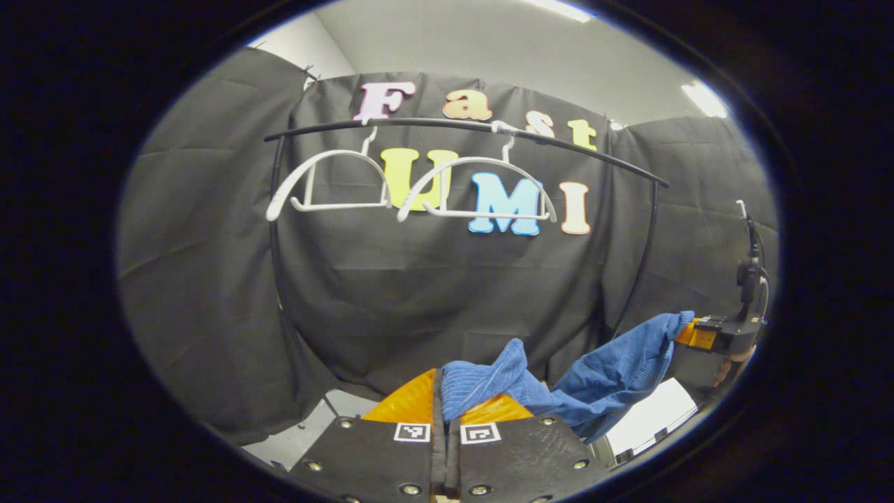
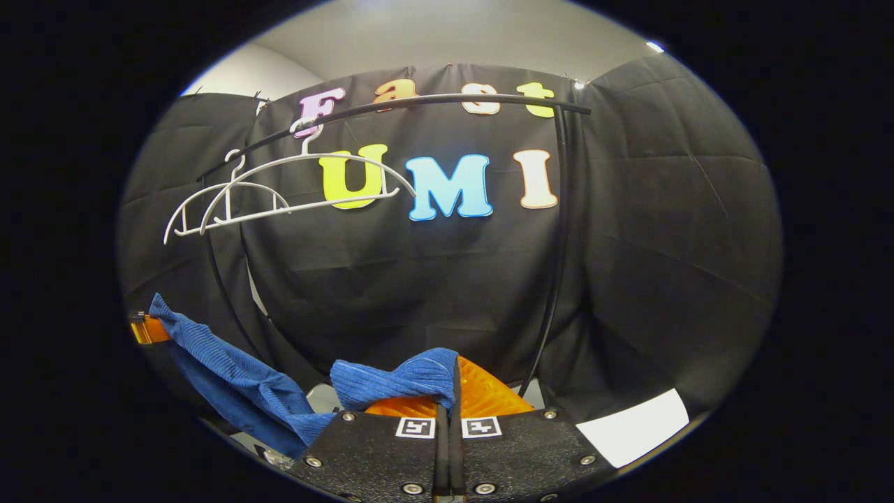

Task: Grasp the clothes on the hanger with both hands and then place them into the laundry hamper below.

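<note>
Black cloth hangs on every side of the booth as its wall, with a pale ceiling above and a strip of light floor showing low down.

Nearest, in the left gripper view, the left gripper [image 1: 445,409] has its jaws closed on a fold of the blue garment [image 1: 601,381], both fingers pressing the cloth between them. In the right gripper view, the right gripper [image 2: 447,402] is likewise clamped on another edge of the same garment [image 2: 230,377]. The cloth runs slack from one gripper to the other, sagging in the middle. Judged from this, the two-point hold keeps the garment spread and under control for lowering, rather than bunched in one grip.

The garment is a ribbed blue knit, soft and limp, folded over at each grip point. It is off the hangers and held in the air below the rail; it is not yet in the hamper, which cannot be located.

Farther off in the left gripper view, a hand [image 1: 733,363] holds the other gripper at the garment's far end.

Beyond, two white hangers [image 1: 328,185] [image 1: 482,192] hang bare on the dark rail [image 1: 454,127], just beside one another. Their bareness suggests the grasp step is done and the placing remains.
</note>
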The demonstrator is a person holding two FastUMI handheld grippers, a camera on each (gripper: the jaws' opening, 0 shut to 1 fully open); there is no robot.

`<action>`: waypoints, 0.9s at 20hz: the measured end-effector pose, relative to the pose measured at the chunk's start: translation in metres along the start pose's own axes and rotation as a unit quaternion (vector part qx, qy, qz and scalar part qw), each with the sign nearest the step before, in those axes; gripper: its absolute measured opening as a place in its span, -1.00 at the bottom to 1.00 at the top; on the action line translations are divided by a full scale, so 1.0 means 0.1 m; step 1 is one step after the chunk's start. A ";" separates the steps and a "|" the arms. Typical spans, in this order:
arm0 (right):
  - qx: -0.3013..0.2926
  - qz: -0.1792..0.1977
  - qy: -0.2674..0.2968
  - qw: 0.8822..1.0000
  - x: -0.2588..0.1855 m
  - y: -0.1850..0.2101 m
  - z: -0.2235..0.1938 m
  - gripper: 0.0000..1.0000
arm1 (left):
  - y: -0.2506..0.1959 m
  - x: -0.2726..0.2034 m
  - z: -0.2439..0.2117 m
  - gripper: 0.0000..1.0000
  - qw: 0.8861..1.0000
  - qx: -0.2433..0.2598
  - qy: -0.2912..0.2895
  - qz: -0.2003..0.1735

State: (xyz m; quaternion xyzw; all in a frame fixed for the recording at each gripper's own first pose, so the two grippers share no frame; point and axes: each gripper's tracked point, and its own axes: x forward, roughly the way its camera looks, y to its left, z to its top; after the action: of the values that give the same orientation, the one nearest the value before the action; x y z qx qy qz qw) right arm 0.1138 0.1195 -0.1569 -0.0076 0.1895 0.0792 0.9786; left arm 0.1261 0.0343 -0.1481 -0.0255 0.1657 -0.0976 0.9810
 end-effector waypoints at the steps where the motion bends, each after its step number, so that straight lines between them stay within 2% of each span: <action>1: 0.004 -0.007 0.001 1.000 -0.03 0.03 -0.05 -1.00 | -0.02 0.06 -0.04 -0.97 1.000 0.008 0.003 -0.013; 6: 0.019 -0.035 0.028 0.999 -0.03 0.17 -0.40 -1.00 | -0.06 0.13 -0.40 -1.00 0.997 0.036 0.025 -0.056; 10: 0.017 -0.046 0.081 0.996 0.04 0.22 -0.86 -1.00 | -0.12 0.30 -0.81 -1.00 0.995 0.032 0.053 -0.082; 15: 0.016 -0.044 0.138 0.989 0.23 0.28 -1.45 -1.00 | -0.16 0.50 -1.41 -1.00 0.991 0.028 0.102 -0.083; 17: 0.021 -0.040 0.161 0.986 0.34 0.30 -1.68 -1.00 | -0.14 0.55 -1.65 -0.94 0.989 0.025 0.123 -0.080; 18: 0.022 -0.039 0.174 0.984 0.38 0.31 -1.80 -1.00 | -0.12 0.59 -1.76 -0.98 0.988 0.023 0.133 -0.076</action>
State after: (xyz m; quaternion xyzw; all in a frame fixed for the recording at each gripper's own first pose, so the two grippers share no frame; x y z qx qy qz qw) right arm 0.0772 0.1480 -0.3374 -0.0070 0.3579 0.0342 0.9331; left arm 0.1206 0.0071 -0.3323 -0.0022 0.2904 -0.1783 0.9401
